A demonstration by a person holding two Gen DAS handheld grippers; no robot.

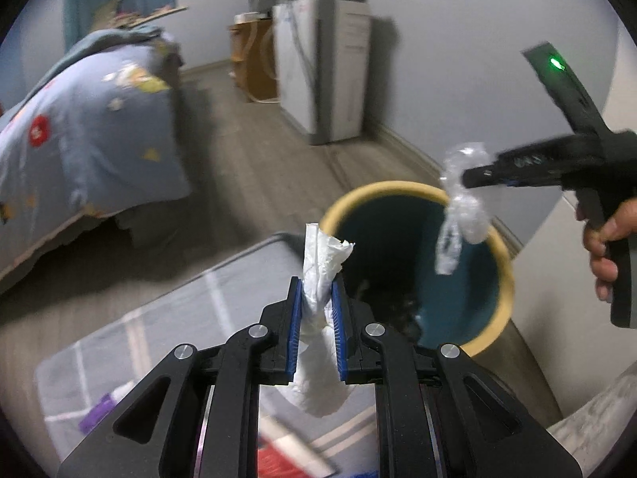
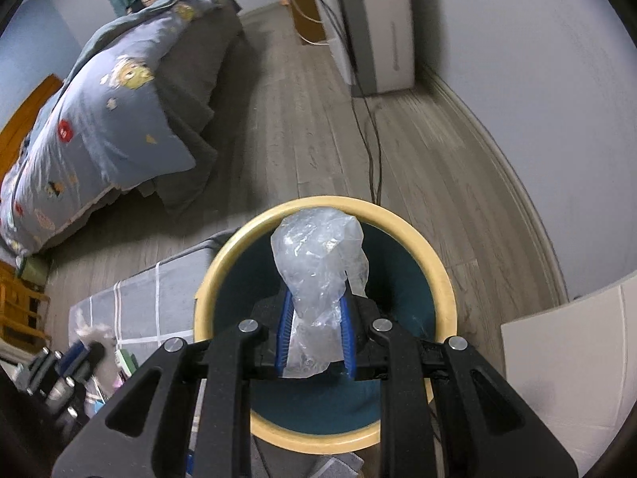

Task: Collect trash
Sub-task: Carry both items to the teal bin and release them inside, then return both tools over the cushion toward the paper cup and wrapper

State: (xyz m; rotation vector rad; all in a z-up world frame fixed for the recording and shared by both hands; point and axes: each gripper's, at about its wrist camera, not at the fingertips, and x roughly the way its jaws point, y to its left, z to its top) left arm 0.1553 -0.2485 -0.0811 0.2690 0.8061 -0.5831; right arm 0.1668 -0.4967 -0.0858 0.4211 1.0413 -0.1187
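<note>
The crumpled white tissue (image 1: 318,298) is twisted into a long wrinkly rope, torn and ragged at the top end and bulging out into a soft lump at the bottom. It's pinched between the blue pads (image 1: 295,330) of the left hand-held gripper (image 1: 316,294), sticking out past the fingertips and hanging down behind them. Just ahead and right of that gripper is the trash bin (image 1: 503,279), teal inside with a pale yellow rim, some dark stuff at the bottom.

The other piece is a wad of clear crinkly plastic wrap (image 2: 318,263), shiny, see-through, bunched into a puffy ball above the fingertips with a flatter tail running back between the fingers. The right hand-held gripper (image 2: 316,302) is squeezed onto it, and it hangs right over the bin's opening (image 2: 446,279). From the left camera the same plastic (image 1: 462,207) dangles off the right gripper's (image 1: 467,177) tip over the far rim.

Left of both grippers there's a grey rug with white grid lines (image 2: 159,298) on the wood floor (image 2: 318,139), and further off a bed with a blue patterned duvet (image 2: 111,119). A white cabinet (image 1: 318,71) stands against the wall ahead.
</note>
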